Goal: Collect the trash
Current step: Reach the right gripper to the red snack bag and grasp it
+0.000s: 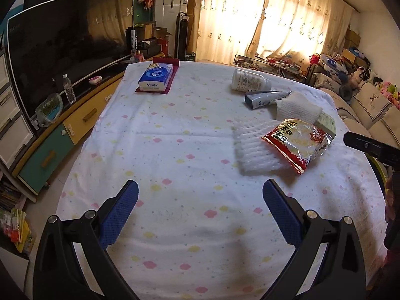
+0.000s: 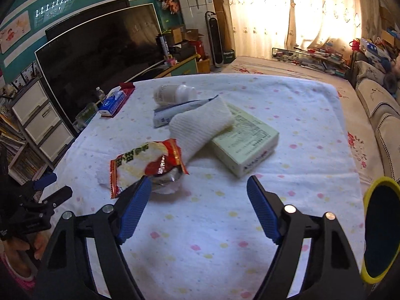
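A: How does the left gripper [image 1: 200, 195] stand?

B: In the left wrist view it fills the bottom of the frame, tilted down toward the tablecloth [image 1: 175, 150]. Its blue pads [image 1: 120, 215] are spread wide apart, with only bare cloth between them.

A: And the right gripper [image 2: 198, 190]?

B: It too slants down over the table, at the bottom of the right wrist view. Its fingers are parted and pinch nothing. The left pad [image 2: 135, 207] sits just at the near edge of the red snack wrapper [image 2: 145, 162]; whether it touches the wrapper cannot be told. In the left wrist view one black finger of this gripper pokes in at the right edge.

A: Where is the trash?

B: In the left wrist view it is clustered right of centre: the snack wrapper [image 1: 300, 142] lies partly on a white foam net [image 1: 252, 150], a second white foam sleeve [image 1: 297, 107] is above it, then a grey tube [image 1: 265, 97] and a white bottle [image 1: 247, 80] on its side toward the upper middle. A pale green box [image 2: 247, 142] lies in the middle of the right wrist view, the foam sleeve leaning across its top.

A: Anything else on the cloth?

B: A blue tissue pack [image 1: 156, 77] on a dark red mat, upper left of centre. A yellow-rimmed bin [image 2: 380, 227] shows at the lower right edge of the right wrist view.
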Motion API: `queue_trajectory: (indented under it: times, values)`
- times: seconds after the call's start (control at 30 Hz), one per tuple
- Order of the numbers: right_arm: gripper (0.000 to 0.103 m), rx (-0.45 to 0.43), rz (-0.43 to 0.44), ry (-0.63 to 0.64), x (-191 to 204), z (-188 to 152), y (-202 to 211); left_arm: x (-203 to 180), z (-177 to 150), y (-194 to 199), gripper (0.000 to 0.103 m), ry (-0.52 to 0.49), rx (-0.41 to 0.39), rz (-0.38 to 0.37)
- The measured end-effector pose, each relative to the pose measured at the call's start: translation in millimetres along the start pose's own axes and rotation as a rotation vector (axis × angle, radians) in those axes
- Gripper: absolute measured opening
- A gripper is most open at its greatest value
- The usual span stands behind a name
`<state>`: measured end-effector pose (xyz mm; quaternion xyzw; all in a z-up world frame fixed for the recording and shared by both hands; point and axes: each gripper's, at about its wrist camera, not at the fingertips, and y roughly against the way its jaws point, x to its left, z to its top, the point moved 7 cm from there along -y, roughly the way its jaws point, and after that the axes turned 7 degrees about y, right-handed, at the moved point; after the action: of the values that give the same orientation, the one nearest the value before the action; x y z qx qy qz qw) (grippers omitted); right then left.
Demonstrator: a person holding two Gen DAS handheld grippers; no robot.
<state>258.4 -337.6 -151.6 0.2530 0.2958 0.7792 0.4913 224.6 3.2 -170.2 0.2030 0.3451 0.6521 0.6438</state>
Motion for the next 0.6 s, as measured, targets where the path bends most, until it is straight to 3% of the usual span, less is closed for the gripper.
queue_trajectory:
  times: [0.4, 0.6]
  values:
    - [0.055, 0.081, 0.065, -0.037, 18.9, 6.1, -44.0, -3.5, -7.4, -11.2, 0.098, 0.034, 0.041, -0.052]
    - [0.025, 0.042, 0.067, -0.034, 22.6, 12.4, -36.8, -0.5, -7.7, -14.0, 0.098, 0.050, 0.043, -0.052]
